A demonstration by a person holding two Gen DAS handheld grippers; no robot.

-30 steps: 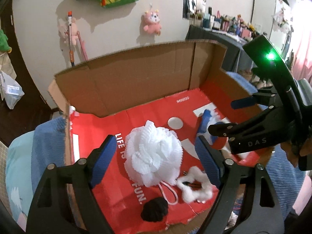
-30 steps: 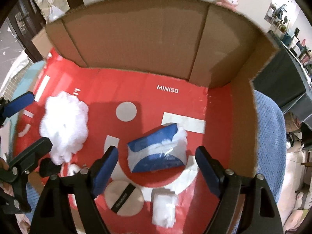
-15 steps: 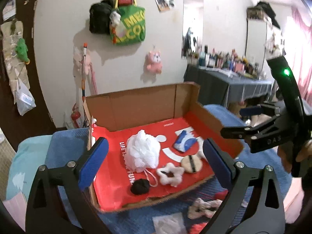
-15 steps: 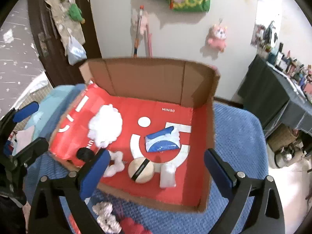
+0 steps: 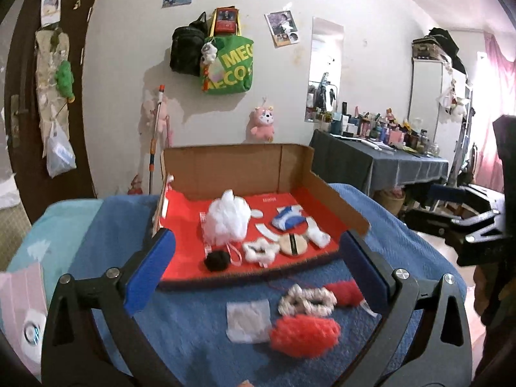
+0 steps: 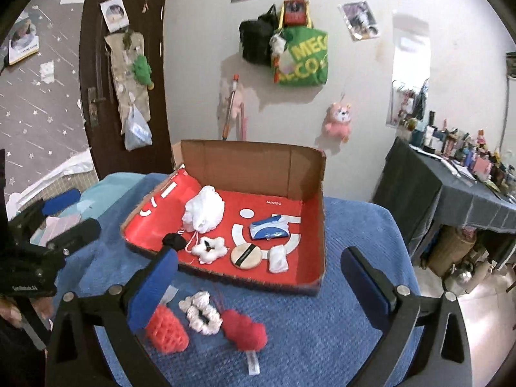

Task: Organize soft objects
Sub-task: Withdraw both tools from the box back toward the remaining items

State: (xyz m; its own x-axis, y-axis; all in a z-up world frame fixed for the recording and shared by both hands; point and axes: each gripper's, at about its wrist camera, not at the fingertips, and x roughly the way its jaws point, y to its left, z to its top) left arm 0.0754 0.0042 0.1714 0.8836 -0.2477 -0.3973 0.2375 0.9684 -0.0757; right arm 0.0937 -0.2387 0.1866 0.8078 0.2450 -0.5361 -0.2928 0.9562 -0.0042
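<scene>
A cardboard box [image 5: 338,206] with a red floor holds a white bath pouf [image 5: 227,222], a blue-and-white tissue pack [image 5: 288,219], a round powder puff [image 5: 292,243], a white scrunchie [image 5: 259,250] and a black ball [image 5: 217,260]. In front of it on the blue blanket lie a red mesh scrubber [image 5: 304,335], a second white scrunchie [image 5: 306,300], a red knit piece [image 5: 343,293] and a white cloth square [image 5: 248,319]. My left gripper [image 5: 258,277] and right gripper [image 6: 258,277] hover back from the box, jaws opening wide, nothing between them.
The blue blanket [image 6: 338,322] covers a bed that drops off at the right. A dark-clothed table [image 6: 451,200] crowded with bottles stands at the right. Bags [image 6: 300,54] hang on the wall behind the box. A dark door [image 6: 106,96] is at the left.
Both grippers have pulled back and up out of the box and opened wider. The pouf and tissue pack stay on the box floor. The loose items on the blanket have come into view.
</scene>
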